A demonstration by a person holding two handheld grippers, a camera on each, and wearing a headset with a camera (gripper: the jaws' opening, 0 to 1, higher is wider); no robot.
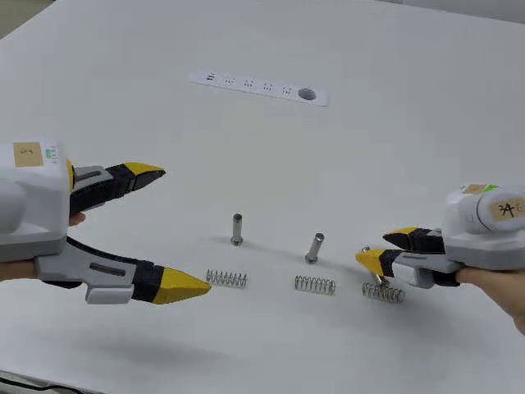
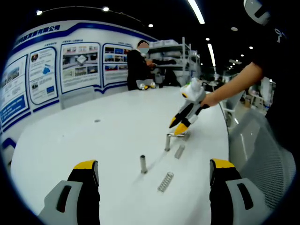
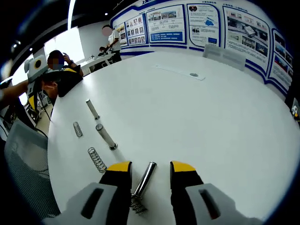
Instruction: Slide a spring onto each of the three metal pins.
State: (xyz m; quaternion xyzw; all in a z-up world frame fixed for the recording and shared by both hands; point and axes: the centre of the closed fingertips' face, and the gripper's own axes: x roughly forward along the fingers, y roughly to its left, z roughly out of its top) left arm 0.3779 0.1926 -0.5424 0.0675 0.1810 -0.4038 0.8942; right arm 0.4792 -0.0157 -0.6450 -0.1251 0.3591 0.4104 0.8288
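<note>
Right hand-held gripper (image 1: pixel 379 248) sits low at 3 o'clock of the head view, jaws a little apart and straddling the third pin (image 3: pixel 144 178). Its own view shows a gap on each side of the shaft, so nothing is clamped yet. That narrow opening suits so thin a pin, and I judge the aim is to steady it or pick it up. The third spring (image 1: pixel 383 292) lies on the white surface (image 1: pixel 369 148) at the pin's foot, at 6 o'clock of it; whether the two touch I cannot tell.

At 9 o'clock the left hand-held gripper (image 1: pixel 172 230) hovers with its jaws spread wide and nothing between them. Its lower tip is just beside the left spring (image 1: pixel 226 279), so it looks placed to take that one.

The left pin (image 1: pixel 236 228) stands upright at 12 o'clock of that spring. The middle pin (image 1: pixel 314 246) stands, leaning slightly as seen, at 12 o'clock of the middle spring (image 1: pixel 315 285). Each spring lies near its own pin but apart from it, which makes the pairing plain. No pin wears a spring, so the task looks to be at its start.
</note>
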